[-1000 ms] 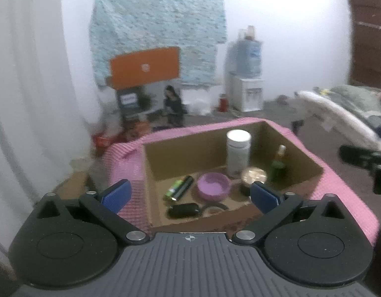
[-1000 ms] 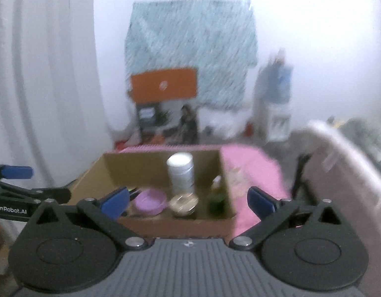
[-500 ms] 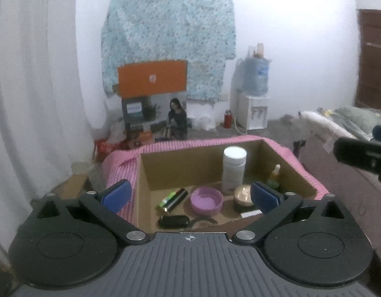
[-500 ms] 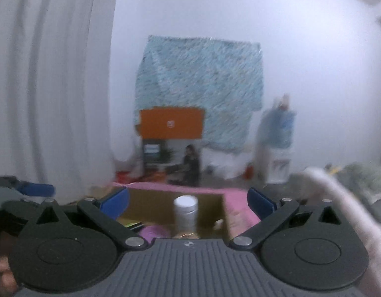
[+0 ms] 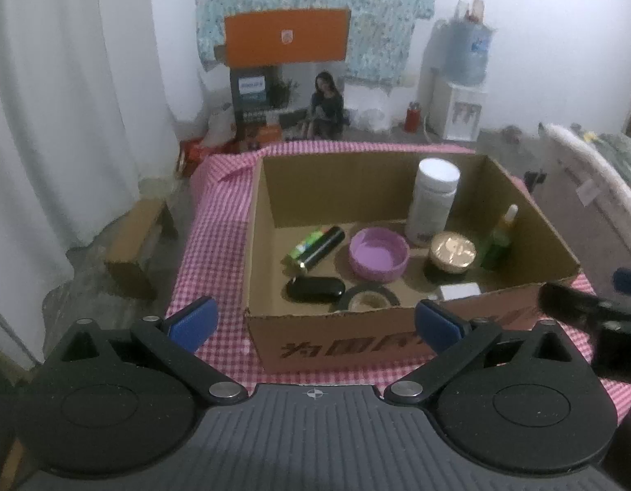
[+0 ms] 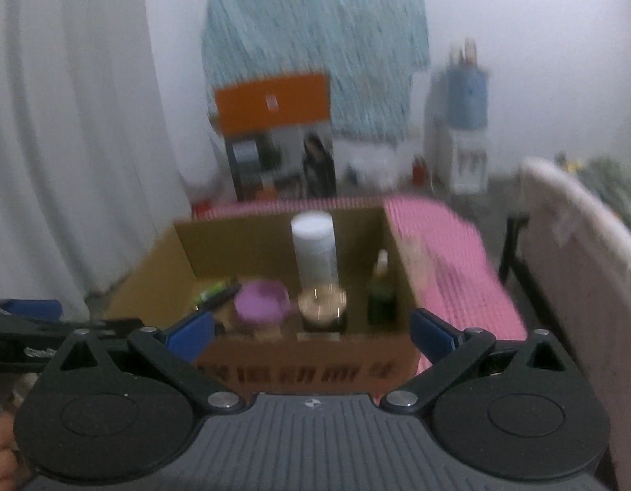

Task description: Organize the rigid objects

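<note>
An open cardboard box (image 5: 397, 339) sat on a counter covered with a pink checked cloth (image 5: 211, 241), its near wall printed with dark characters. Inside, a tall white bottle (image 5: 434, 200) stood upright toward the far right, with a small green dropper bottle (image 5: 499, 239) upright against the right wall. A purple bowl (image 5: 378, 253) lay near the middle, a gold-lidded jar (image 5: 453, 251) just to its right. Left of the bowl lay two batteries (image 5: 315, 245) side by side, one green, one black. Nearer were a black oval case (image 5: 314, 289), a roll of black tape (image 5: 370, 298) and a small white block (image 5: 458, 290) against the near wall.

The left gripper (image 5: 315, 323) hovered just before the box's near wall, level, jaws spread wide and holding nothing. The right gripper (image 6: 311, 333) hung before the same wall farther right, jaws likewise wide apart and empty; its view was blurred, so the small items read only roughly there. Its dark body (image 5: 581, 311) showed at the right edge of the left view
</note>
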The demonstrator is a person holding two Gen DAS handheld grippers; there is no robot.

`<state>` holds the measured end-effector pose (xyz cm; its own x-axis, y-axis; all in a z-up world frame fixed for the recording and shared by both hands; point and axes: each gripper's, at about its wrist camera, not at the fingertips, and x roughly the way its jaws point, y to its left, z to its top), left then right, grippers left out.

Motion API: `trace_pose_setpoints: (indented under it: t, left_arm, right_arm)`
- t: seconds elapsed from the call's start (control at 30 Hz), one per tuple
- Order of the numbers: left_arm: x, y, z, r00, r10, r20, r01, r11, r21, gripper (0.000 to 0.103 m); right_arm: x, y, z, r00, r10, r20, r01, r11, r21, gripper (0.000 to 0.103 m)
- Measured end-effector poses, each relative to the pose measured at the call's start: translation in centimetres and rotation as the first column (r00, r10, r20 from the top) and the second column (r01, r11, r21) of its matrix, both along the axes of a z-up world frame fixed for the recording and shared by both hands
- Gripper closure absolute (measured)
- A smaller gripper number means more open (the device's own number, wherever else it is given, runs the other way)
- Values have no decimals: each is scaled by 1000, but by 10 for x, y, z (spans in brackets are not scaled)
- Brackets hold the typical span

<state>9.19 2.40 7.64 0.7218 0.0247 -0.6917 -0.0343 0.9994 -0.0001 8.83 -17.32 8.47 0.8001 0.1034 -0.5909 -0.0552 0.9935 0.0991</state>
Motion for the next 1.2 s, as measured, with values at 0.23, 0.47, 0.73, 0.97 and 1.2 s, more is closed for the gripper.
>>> trace_pose_setpoints:
  t: [0.23,0.47,0.73,0.97,1.2]
  left_arm:
    - [10,-2,-8,998,0,-56,-1,1000,-10,0]
    - [16,-1,-12,997,12,-80,-13,1000,-15,0]
    - [20,-2,-14,996,18,-93,-18,1000,-5,0]
    - [22,0,-13,995,25,-92,-25,1000,0,0]
    - [20,3,-12,995,32,-93,-32,999,1,0]
  right_arm:
    - [17,5,-18,997,26,-79,-23,999,39,0]
    - [27,6,-23,994,23,-109,-22,1000,13,0]
    - [33,6,-25,992,27,-124,-28,1000,-1,0]
    - [35,9,-23,992,36,-124,-39,999,-18,0]
    - [35,12,-22,992,44,-121,-46,999,-21,0]
